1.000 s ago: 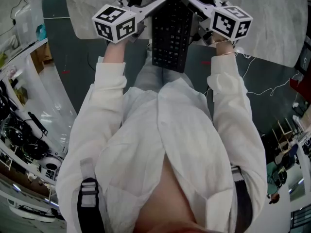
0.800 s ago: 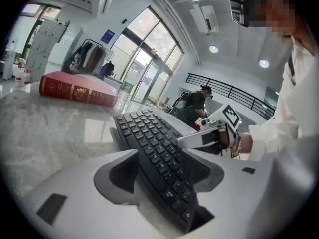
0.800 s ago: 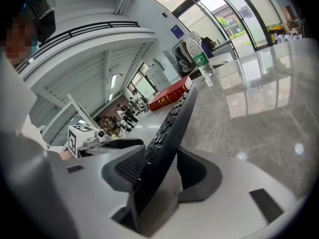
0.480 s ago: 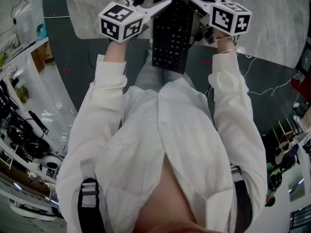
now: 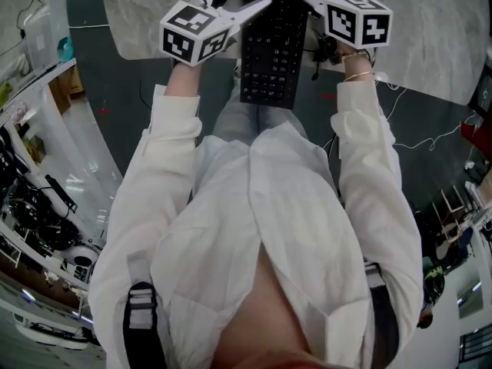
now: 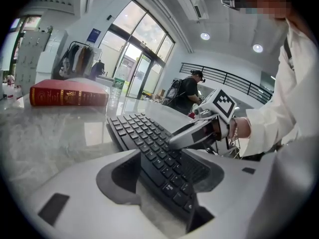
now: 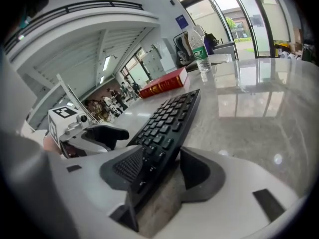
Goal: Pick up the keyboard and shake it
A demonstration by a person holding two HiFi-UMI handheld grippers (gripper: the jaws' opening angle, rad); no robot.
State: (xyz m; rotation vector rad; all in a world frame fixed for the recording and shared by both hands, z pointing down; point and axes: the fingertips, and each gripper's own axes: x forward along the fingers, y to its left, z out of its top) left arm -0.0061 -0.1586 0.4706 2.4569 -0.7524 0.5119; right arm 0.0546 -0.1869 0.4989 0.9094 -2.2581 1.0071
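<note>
The keyboard (image 5: pixel 269 48) lies lengthways away from us on the table (image 5: pixel 430 44), its near end hanging over the edge towards our body. We have a gripper at each long side of that near end. In the left gripper (image 6: pixel 164 178) view the keyboard runs between the jaws, which stand wide. It lies close against one pad and bare table shows between it and the other, so there is no pinch. The right gripper (image 7: pixel 159 176) reads alike: its jaws have just been opening, and the keyboard is between them, near one pad with a gap at the other.

We judge the step in hand to be the grasp before the lift. To do it well we seat each side edge deep between the pads, then close both grippers together so the keyboard neither twists nor slides off the table edge. We take hold at matching places on the two sides so the weight hangs even, lift clear of the table before shaking, and keep the shake short, since smooth plastic in two small pinches may slip.

The left arm (image 5: pixel 169 152) and right arm (image 5: pixel 365 152) reach forward from the shoulders, almost straight. Both grippers tilt downward and turn inward, so their jaws converge on the keyboard from either side
</note>
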